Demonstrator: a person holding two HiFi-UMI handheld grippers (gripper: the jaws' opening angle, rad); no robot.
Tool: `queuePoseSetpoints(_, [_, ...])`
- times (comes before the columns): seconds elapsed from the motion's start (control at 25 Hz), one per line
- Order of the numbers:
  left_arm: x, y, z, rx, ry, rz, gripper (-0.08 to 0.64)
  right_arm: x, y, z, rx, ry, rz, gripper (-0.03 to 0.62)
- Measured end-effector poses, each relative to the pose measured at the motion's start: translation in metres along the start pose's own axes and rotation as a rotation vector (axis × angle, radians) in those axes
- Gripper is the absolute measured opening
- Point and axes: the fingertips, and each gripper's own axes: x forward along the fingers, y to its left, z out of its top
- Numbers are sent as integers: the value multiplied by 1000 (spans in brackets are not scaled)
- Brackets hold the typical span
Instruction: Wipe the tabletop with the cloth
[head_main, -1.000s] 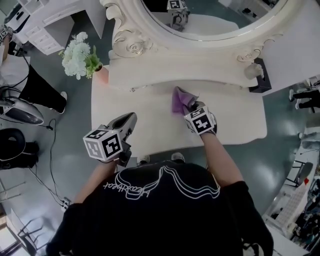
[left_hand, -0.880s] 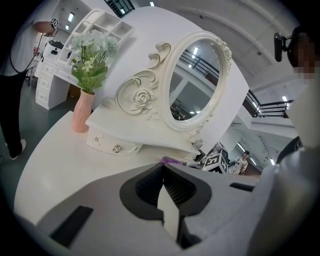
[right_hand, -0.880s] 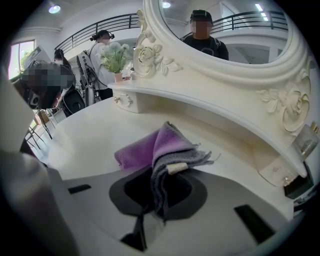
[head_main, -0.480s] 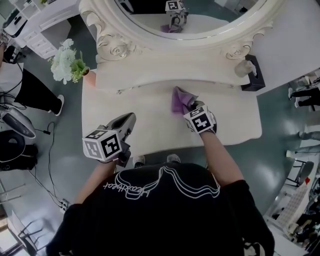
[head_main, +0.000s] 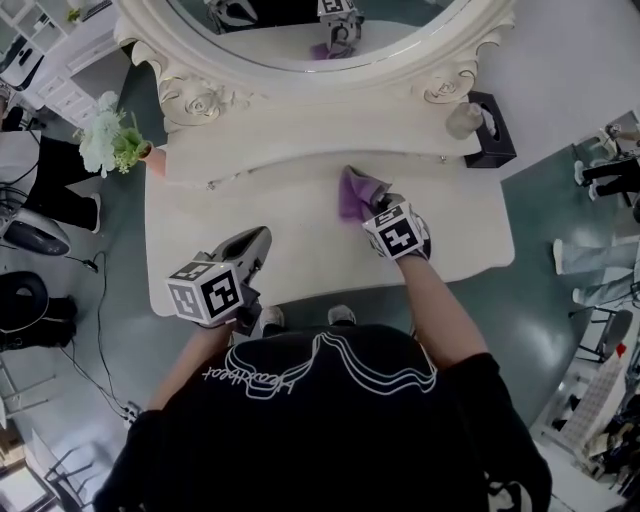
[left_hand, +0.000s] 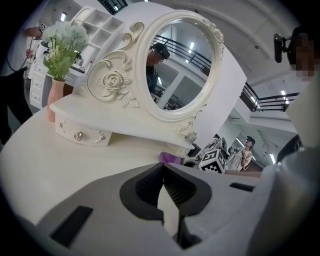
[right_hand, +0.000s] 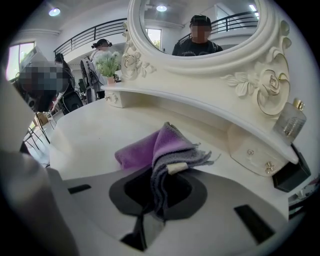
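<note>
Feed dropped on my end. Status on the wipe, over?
Left gripper shut, empty. Right gripper shut on purple cloth, cloth touching tabletop. Vase and bottle up on shelf, out of the way.

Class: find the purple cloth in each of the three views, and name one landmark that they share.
Head view: cloth at centre, on the tabletop, just ahead of the right gripper.
Left gripper view: a purple sliver at centre, just above the left gripper and its shut tongs.
Right gripper view: centre, pinched in the tongs.
Shared landmark: the oval mirror, above the cloth in all three.
</note>
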Motion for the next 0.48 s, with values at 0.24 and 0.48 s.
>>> queuePoseSetpoints(0.24, [11,-19,-9,-7,-15,14,5,-10,-22,-14,2,-15,-5,49])
queuePoseSetpoints(0.48, [22,-40,-20,-14,-28,24,5,-21,-43,-31,5,-10,-6,49])
